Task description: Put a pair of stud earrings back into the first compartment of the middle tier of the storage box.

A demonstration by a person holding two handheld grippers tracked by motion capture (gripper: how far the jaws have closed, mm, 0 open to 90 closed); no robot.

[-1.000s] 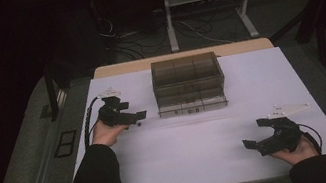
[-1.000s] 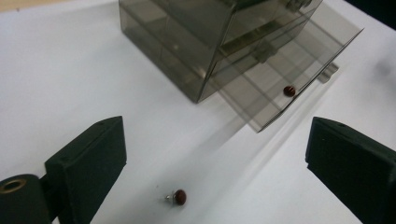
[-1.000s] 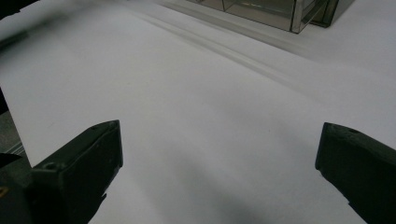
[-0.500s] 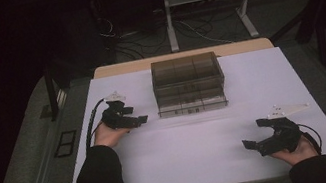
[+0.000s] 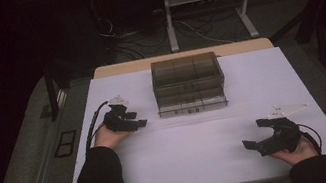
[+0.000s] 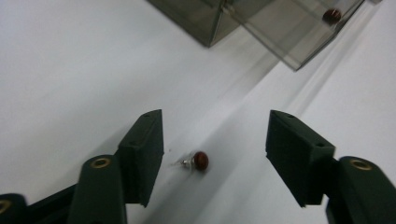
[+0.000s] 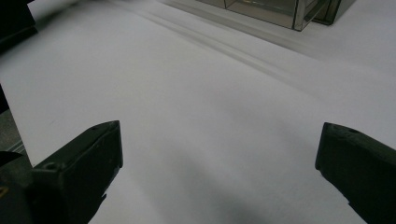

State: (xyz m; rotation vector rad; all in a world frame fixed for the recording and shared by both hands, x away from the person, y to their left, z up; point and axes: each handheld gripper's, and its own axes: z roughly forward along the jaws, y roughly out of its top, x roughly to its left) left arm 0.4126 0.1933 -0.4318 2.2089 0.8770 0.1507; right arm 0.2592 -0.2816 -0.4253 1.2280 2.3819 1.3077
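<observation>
The smoked clear drawer box (image 5: pixel 188 84) stands at the far middle of the white table (image 5: pixel 204 165), one drawer (image 6: pixel 299 32) pulled out with a red bead inside. To its left, my left claw (image 5: pixel 137 124) straddles a small red stud earring (image 6: pixel 200 160) lying on the table, jaws half narrowed and not yet touching it, so I can pinch it. They have just been closing, and the hand sits lower than a second ago. My right claw (image 5: pixel 255 138) waits wide and empty, near right of the box.
</observation>
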